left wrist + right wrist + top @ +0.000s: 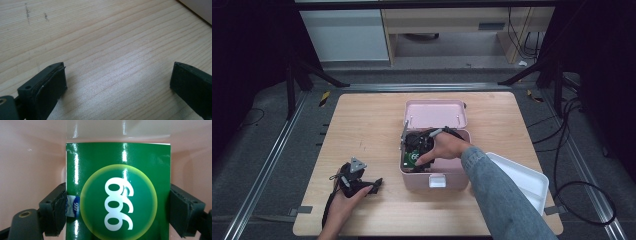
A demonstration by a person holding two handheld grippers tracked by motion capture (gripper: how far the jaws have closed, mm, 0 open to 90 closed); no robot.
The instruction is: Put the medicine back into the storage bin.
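Observation:
A glossy green box [117,177] printed with "999" sits between the jaws of my right gripper [117,210]. Both pads [58,212] press on its sides, so the gripper is shut on it. In the high view the right gripper [416,152] and the green box [413,157] are down inside an open pink case [434,182], whose lid [436,114] stands up at the back. My left gripper [374,186] lies on the wooden table [362,130] left of the case. Its jaws are open, with bare wood between them [117,82].
A white tray [522,180] lies at the table's right front corner, close to the case and under the right sleeve. Dark floor, rails and cables surround the table. The case's pink inner walls [30,165] stand close around the green box.

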